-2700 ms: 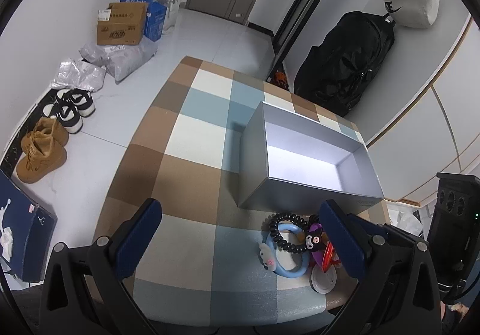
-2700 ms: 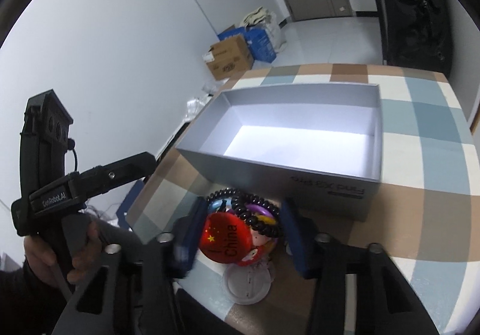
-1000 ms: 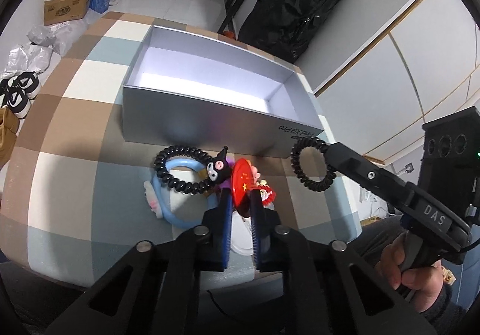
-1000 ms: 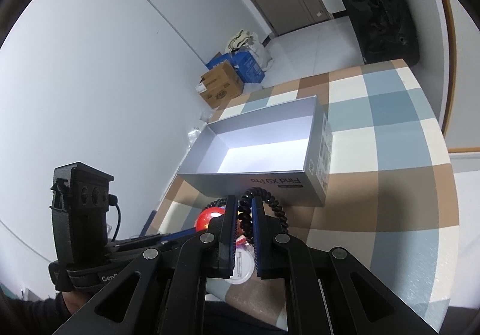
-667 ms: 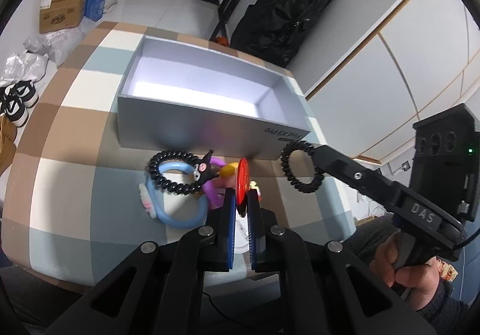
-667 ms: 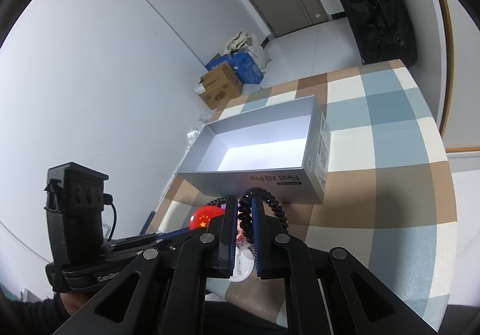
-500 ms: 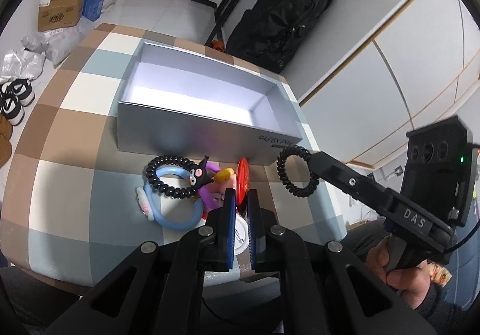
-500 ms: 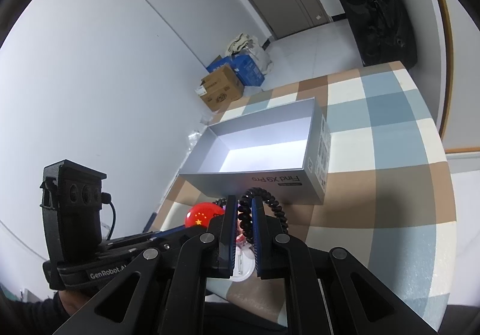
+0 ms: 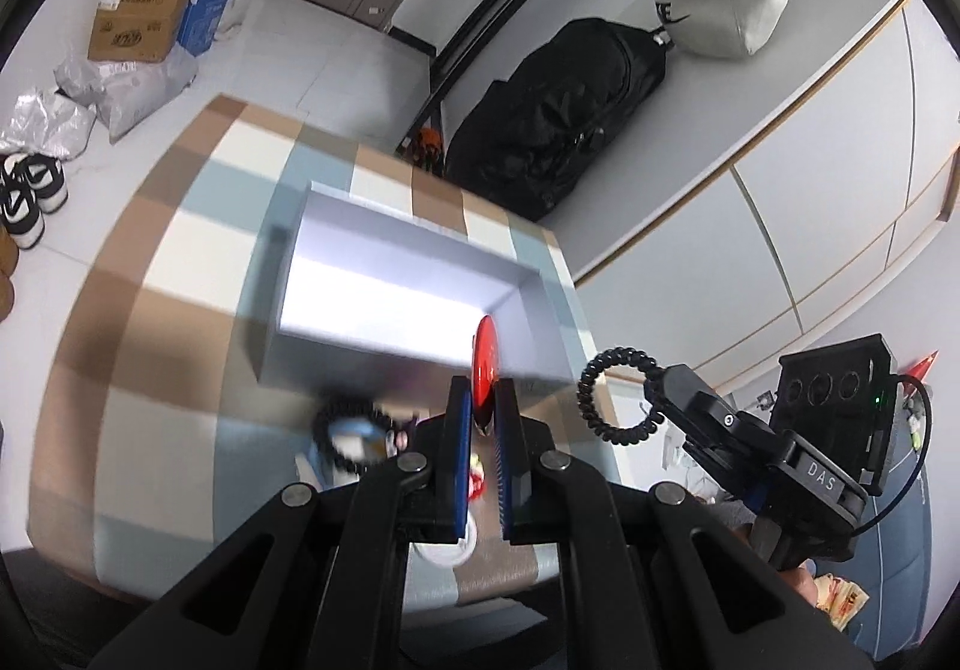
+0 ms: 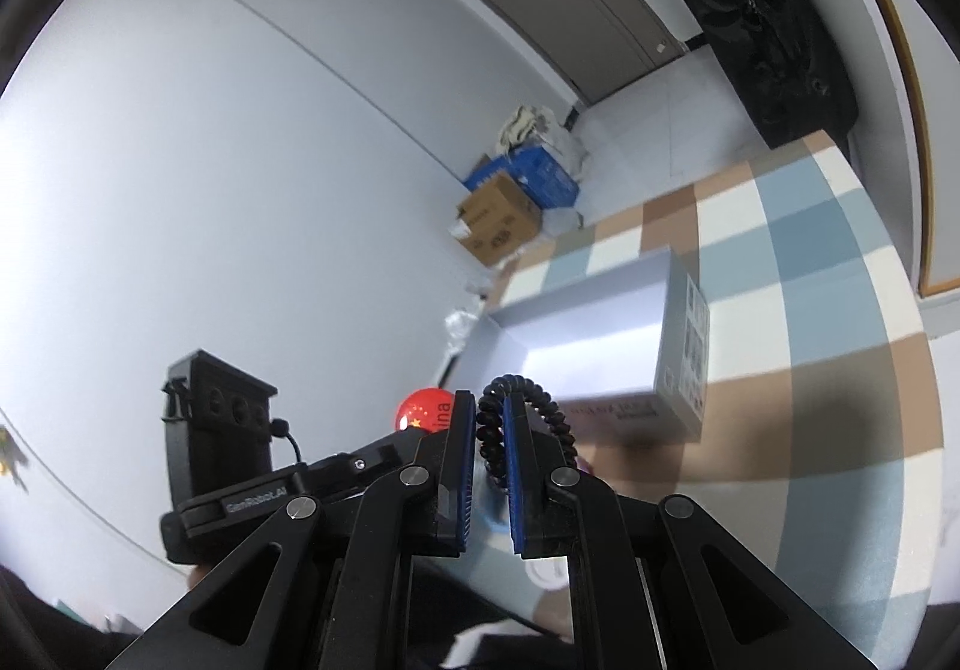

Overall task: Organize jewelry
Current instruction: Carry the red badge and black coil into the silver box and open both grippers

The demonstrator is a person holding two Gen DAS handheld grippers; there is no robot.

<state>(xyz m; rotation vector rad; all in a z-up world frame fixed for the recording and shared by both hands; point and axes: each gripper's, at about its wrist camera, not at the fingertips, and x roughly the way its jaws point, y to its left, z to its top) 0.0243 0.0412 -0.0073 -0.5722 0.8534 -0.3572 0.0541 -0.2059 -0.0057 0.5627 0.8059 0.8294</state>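
Note:
My left gripper (image 9: 485, 407) is shut on a red round badge (image 9: 483, 363), held edge-on above the near wall of the open grey box (image 9: 384, 310). The same red badge (image 10: 423, 409) shows in the right wrist view, left of my fingers. My right gripper (image 10: 491, 418) is shut on a black coil hair tie (image 10: 528, 400), lifted above the table in front of the grey box (image 10: 600, 334). In the left wrist view that black coil hair tie (image 9: 591, 403) hangs to the right of the box. Blurred on the checked cloth lie a second black coil and a blue ring (image 9: 348, 439).
The checked tablecloth (image 9: 180, 262) covers a small table. A white round item (image 9: 444, 553) lies at its near edge. On the floor stand cardboard boxes (image 9: 141, 16), bags and shoes (image 9: 27, 196). A black backpack (image 9: 558, 124) leans by the wall behind the table.
My left gripper has risen with the red badge off the pile, toward the box. The right gripper tilted upward while keeping the coil hair tie in place.

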